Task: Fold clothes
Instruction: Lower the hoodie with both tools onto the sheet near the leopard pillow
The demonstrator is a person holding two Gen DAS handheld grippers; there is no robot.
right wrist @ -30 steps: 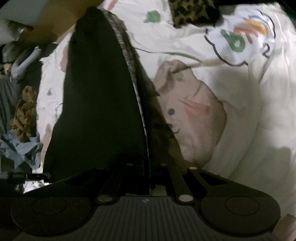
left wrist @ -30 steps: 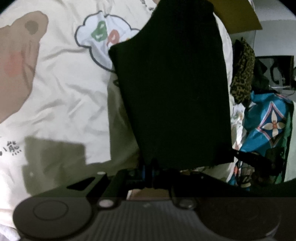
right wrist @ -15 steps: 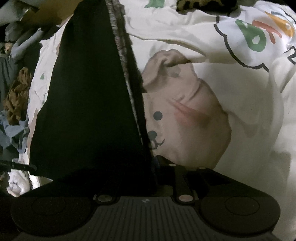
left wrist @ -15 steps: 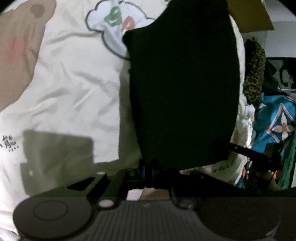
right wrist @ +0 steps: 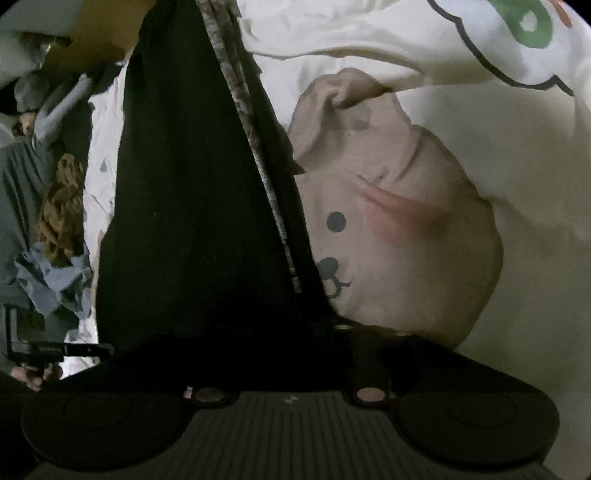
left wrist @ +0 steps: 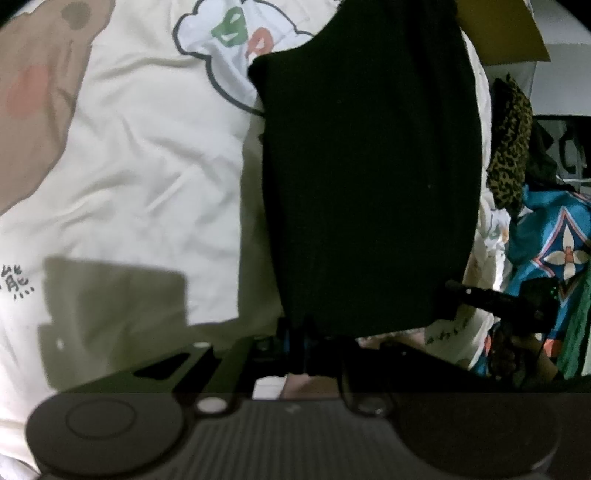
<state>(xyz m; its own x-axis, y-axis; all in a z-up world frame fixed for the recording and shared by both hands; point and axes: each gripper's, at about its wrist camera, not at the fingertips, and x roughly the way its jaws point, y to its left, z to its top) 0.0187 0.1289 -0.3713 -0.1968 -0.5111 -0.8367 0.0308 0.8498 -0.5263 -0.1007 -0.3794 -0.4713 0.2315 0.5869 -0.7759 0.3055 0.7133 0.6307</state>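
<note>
- While I've got both wrist feeds up, the main thing is the black garment [left wrist: 369,192], stretched out over the cream bedspread [left wrist: 140,166] with the cartoon bear print.
- Left gripper [left wrist: 295,332]: its 2 fingers are pressed together on the near edge of the black garment, pinching the cloth right at the bottom corner. The fabric runs away from the fingertips toward the top of the frame.
- Right gripper [right wrist: 325,332]: jaws have just been closing, and they look pinched on the near edge of the same garment. It's really dark down there, so I'm going by the cloth running straight into the fingers rather than a clean look at the pads.
- In the right wrist view the garment [right wrist: 192,192] shows a grey patterned strip [right wrist: 240,110] along its right edge, like an inner layer or trim.
- The bear face [right wrist: 399,229] on the bedspread sits just right of the garment in that view, partly tucked under its edge.
- Off the side of the bed there's a heap of other clothes: a leopard print piece [left wrist: 509,144] and a blue patterned one [left wrist: 554,251] in the left view.
- Each feed also catches the other gripper's body beyond the garment's near edge.
- A tan cardboard piece [left wrist: 498,33] pokes out behind the garment's top.
</note>
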